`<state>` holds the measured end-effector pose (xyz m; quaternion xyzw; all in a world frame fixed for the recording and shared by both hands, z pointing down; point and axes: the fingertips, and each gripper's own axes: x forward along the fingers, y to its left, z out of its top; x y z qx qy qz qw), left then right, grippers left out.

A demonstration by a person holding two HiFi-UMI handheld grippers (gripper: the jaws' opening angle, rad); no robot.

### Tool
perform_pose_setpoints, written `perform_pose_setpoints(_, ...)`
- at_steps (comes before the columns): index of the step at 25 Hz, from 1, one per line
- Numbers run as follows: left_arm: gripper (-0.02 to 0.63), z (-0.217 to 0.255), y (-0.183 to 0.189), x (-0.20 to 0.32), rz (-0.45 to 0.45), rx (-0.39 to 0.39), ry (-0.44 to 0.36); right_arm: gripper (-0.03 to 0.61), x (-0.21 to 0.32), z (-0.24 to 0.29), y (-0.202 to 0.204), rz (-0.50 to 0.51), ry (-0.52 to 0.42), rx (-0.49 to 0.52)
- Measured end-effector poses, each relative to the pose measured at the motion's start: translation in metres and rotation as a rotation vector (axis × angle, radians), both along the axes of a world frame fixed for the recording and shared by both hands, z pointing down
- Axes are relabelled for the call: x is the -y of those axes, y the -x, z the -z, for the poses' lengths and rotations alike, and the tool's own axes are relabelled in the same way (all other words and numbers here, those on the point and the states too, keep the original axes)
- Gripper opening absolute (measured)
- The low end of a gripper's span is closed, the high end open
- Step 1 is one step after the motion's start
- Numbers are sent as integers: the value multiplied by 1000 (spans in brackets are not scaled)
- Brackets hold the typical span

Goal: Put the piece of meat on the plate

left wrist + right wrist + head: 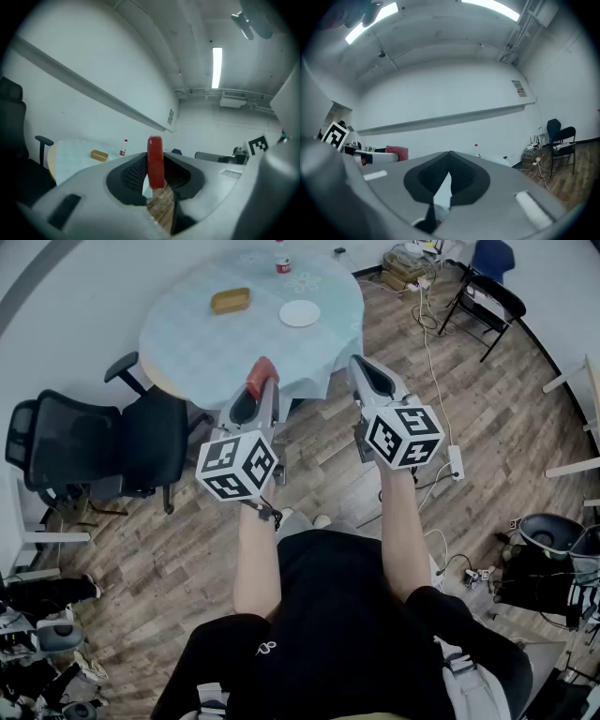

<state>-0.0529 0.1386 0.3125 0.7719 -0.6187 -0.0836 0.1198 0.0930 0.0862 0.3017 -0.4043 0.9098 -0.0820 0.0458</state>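
Note:
A red piece of meat [262, 374] stands upright between the fingertips of my left gripper [260, 388], which is shut on it and held level over the wooden floor, short of the table. In the left gripper view the meat [155, 161] sticks up above the jaws. The white plate [300, 313] lies on the round table [197, 343] under a pale blue cloth. My right gripper [363, 368] is level beside the left one, with its jaws closed tip to tip and nothing between them [450, 154]. The meat [396, 153] also shows at the left of the right gripper view.
A tan tray [230, 301] and a red-labelled bottle [281, 263] stand on the table beyond the plate. Two black office chairs [141, 442] stand to the left of the table. A folding chair [487, 296], cables and a power strip [456, 461] are on the right.

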Motion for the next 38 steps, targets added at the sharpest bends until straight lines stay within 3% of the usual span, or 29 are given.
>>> perform_pose_setpoints(3,83,-4,-2,2,-3,-10,7,9,-1,-1,-1,-6,-19,-14)
perform_pose_setpoints(14,81,-2,-9,12,-6,-1,5,9,17,-2,-22,-60,1,80)
perform_pose_setpoints(25,81,-15,31,23,42,-27,27,9,45,-23,27,14,51,86)
perform_pose_setpoints(30,81,-25,53,60,53,-23,34,9,83,-33,47,19,56,78)
perform_pose_setpoints(38,83,-32,76,183,8,-44,47,9,201,-32,60,-45,61,63)
